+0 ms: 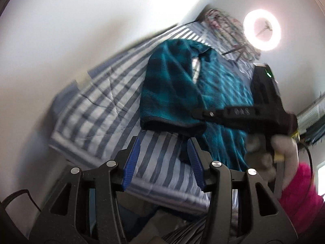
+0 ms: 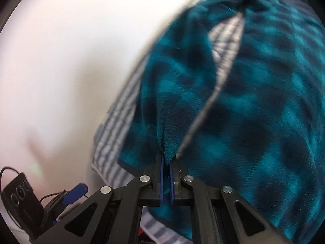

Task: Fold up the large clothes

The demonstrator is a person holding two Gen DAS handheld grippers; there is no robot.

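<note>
Two views are given, and each shows what the other lacks. From the left wrist, the whole teal plaid garment (image 1: 178, 85) is seen spread across a bed covered by a blue-and-white striped bedsheet (image 1: 97, 105), with one part folded over the rest and a dark hem along its near edge. The left hand-held gripper (image 1: 163, 162) is held above the bed's near side with its blue pads (image 1: 132, 162) spread apart and nothing between them; only striped sheet and a corner of the garment lie beyond the gap. The right hand-held gripper (image 1: 200, 113) is seen in this view from the side, reaching over the garment, gripped by a hand (image 1: 284, 154) with a bright pink sleeve (image 1: 300, 189) behind it.

Only in the right wrist view is the grip itself shown: the right hand-held gripper (image 2: 166, 162) is pressed almost together on a pinched ridge of the fleecy garment (image 2: 254, 101), which fills most of the picture. A strip of the striped bedsheet (image 2: 121, 122) shows beside and through a gap in the fabric. A small black device (image 2: 20, 201) with a cable appears at lower left.

A plain white wall (image 1: 81, 30) runs along the bed. A lit ring light (image 1: 262, 29) and a patterned pillow (image 1: 225, 26) are seen at the far end.
</note>
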